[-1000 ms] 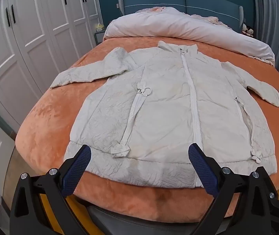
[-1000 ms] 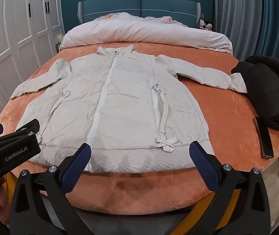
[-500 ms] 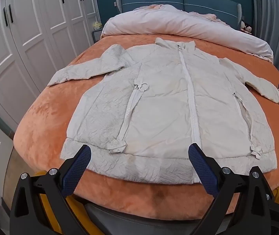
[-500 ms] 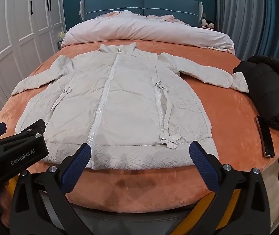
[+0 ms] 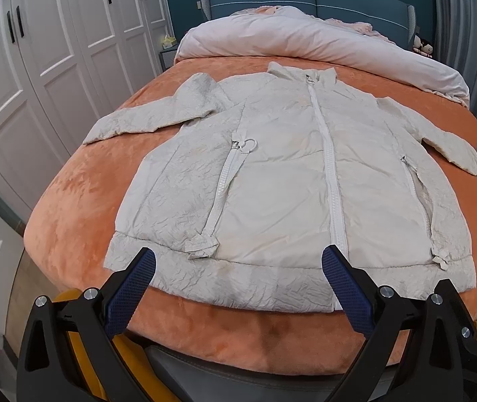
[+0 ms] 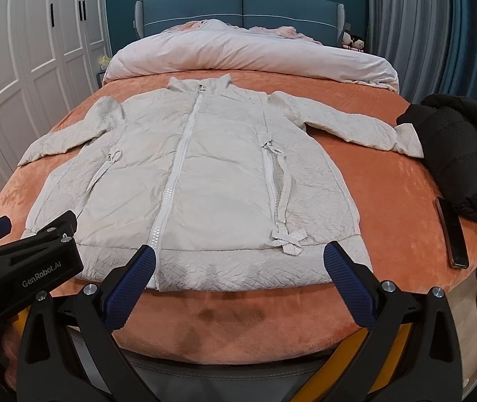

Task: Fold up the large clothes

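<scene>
A white zip-up jacket (image 5: 282, 181) lies flat and face up on the orange bedspread (image 5: 81, 194), sleeves spread out to both sides, hem toward me. It also shows in the right wrist view (image 6: 211, 181). My left gripper (image 5: 238, 264) is open and empty, hovering just above the hem left of the zipper. My right gripper (image 6: 238, 264) is open and empty over the hem right of the zipper. The left gripper's body (image 6: 20, 261) shows at the left edge of the right wrist view.
A black jacket (image 6: 459, 157) lies bunched at the bed's right edge, with a dark phone (image 6: 453, 234) beside it. A rolled white duvet (image 6: 248, 57) lies across the head of the bed. White wardrobes (image 5: 37, 67) stand left; curtains (image 6: 439, 33) hang right.
Both grippers have risen and tilted slightly, so the jacket sits lower and a little farther in view. Both stay open. The jacket has not moved.
</scene>
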Tool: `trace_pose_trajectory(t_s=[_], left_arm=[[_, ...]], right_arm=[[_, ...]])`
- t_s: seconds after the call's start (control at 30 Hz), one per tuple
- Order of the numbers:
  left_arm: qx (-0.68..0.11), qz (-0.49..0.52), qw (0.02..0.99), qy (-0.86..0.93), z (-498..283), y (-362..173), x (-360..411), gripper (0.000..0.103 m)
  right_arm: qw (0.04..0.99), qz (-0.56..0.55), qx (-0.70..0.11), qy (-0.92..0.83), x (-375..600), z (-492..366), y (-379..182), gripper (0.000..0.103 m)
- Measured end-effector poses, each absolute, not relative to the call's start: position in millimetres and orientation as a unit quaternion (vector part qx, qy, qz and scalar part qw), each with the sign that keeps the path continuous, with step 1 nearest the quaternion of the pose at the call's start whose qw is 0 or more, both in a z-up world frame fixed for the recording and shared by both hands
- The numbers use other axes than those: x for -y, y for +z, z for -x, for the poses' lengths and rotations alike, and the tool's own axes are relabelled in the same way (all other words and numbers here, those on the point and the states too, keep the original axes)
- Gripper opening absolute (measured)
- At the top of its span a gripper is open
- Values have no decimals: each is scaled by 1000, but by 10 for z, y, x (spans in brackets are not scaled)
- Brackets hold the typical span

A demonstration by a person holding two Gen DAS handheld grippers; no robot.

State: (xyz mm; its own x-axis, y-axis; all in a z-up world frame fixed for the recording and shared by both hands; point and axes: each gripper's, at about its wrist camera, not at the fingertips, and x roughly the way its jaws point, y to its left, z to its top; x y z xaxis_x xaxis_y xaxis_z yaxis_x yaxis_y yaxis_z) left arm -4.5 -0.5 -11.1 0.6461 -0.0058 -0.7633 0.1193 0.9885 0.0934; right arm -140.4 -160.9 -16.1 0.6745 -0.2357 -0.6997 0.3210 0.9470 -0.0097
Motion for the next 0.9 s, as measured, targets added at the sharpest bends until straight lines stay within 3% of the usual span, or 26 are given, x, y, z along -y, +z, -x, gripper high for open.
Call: trace_pose_trajectory(t_s=[0.9], left_arm=[[-421, -67, 904, -35, 56, -118, 2, 96]], right_arm=[[912, -60, -375, -154, 1623, 1413, -171, 98]])
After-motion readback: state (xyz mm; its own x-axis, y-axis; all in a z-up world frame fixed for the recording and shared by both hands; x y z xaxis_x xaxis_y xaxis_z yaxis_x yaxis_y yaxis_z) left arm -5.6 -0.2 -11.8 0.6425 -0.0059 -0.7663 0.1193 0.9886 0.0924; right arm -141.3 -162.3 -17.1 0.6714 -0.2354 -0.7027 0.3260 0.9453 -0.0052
